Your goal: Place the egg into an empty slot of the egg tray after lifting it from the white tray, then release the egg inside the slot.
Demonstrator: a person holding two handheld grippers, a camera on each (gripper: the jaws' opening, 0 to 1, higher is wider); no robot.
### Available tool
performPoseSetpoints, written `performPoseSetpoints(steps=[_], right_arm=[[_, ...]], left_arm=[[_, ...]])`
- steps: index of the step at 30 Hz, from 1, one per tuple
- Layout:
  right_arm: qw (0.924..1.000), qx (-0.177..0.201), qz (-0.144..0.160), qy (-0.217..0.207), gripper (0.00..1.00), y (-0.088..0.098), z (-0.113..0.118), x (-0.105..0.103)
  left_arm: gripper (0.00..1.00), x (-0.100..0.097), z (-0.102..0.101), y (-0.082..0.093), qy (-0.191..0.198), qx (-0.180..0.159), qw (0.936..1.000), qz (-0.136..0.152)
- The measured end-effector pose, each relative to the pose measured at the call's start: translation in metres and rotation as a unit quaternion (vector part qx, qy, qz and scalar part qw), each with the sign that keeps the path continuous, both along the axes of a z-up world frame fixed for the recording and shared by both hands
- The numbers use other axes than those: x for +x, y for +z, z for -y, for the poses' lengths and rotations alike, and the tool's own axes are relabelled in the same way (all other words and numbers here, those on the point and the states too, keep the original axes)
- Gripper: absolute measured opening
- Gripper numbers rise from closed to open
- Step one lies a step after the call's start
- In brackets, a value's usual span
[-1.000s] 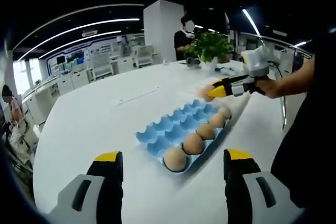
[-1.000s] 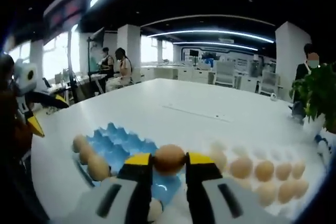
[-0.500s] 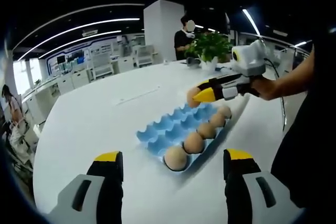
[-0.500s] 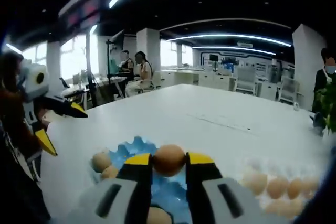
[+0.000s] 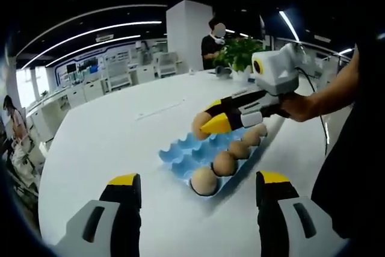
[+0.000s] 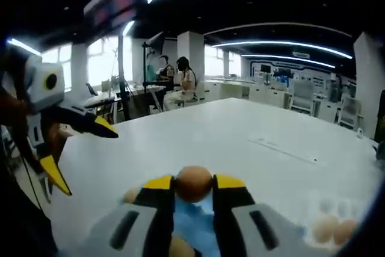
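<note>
Looking along the left gripper [image 5: 195,194], its two yellow-tipped jaws stand wide apart at 7 and 5 o'clock, nothing between them, above the white table [image 5: 102,142]. Past them, toward 12 o'clock, lies the blue egg tray [image 5: 183,156]; four eggs [image 5: 224,163] fill the row along its 3 o'clock edge, the other slots bare. Over the tray's far end, the right gripper [image 5: 207,123] enters from 3 o'clock, pinching the egg [image 5: 199,124] in the air above the empty slots. A potted plant [image 5: 239,54] stands at 1 o'clock.

Right gripper view: the left gripper [image 6: 84,151] hangs at 9 o'clock, jaws splayed. At 6 o'clock the right gripper [image 6: 193,183] clamps the egg [image 6: 193,183] between yellow tips, blue tray [image 6: 191,221] directly beneath. Two more eggs [image 6: 334,229] sit at 4 o'clock; their white tray is too blurred to make out.
</note>
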State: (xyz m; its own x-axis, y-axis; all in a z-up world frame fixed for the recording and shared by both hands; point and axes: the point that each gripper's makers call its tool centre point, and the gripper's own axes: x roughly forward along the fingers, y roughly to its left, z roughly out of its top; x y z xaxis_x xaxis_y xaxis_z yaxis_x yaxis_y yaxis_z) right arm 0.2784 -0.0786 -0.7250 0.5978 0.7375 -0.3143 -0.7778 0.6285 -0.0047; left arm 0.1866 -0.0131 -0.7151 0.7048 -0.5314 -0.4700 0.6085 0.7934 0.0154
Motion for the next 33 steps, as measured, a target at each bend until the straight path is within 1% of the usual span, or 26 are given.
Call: performPoseSetpoints(steps=[5, 8, 12, 19, 25, 30, 32, 33], right_arm=[[0.9997, -0.004, -0.003, 0.024, 0.23, -0.003, -0.017, -0.005], [0.9993, -0.010, -0.005, 0.037, 0.23, -0.008, -0.027, -0.008], [0.9986, -0.018, -0.013, 0.047, 0.23, -0.015, -0.034, -0.010], [0.9979, -0.025, -0.024, 0.055, 0.23, -0.023, -0.040, -0.014], [0.9968, -0.034, -0.045, 0.057, 0.24, -0.035, -0.042, -0.017], [0.9966, -0.030, -0.055, 0.053, 0.24, -0.036, -0.043, -0.017], [0.9961, -0.026, -0.069, 0.049, 0.24, -0.037, -0.044, -0.016], [0.9948, -0.021, -0.089, 0.044, 0.24, -0.040, -0.044, -0.016]], left_arm=[[0.79, 0.000, 0.000, 0.000, -0.001, 0.000, 1.0000, 0.000], [0.79, 0.001, 0.001, 0.001, -0.002, -0.001, 1.0000, 0.001], [0.79, 0.000, 0.001, 0.001, -0.001, -0.001, 1.0000, 0.001], [0.79, -0.001, 0.001, 0.001, 0.000, -0.001, 1.0000, -0.001], [0.79, -0.001, 0.001, 0.002, 0.000, -0.003, 1.0000, 0.001], [0.79, -0.001, 0.001, 0.001, 0.001, -0.004, 1.0000, 0.000], [0.79, -0.002, 0.001, 0.001, 0.001, -0.003, 1.0000, 0.000], [0.79, -0.002, 0.001, 0.001, 0.001, -0.003, 1.0000, 0.000]])
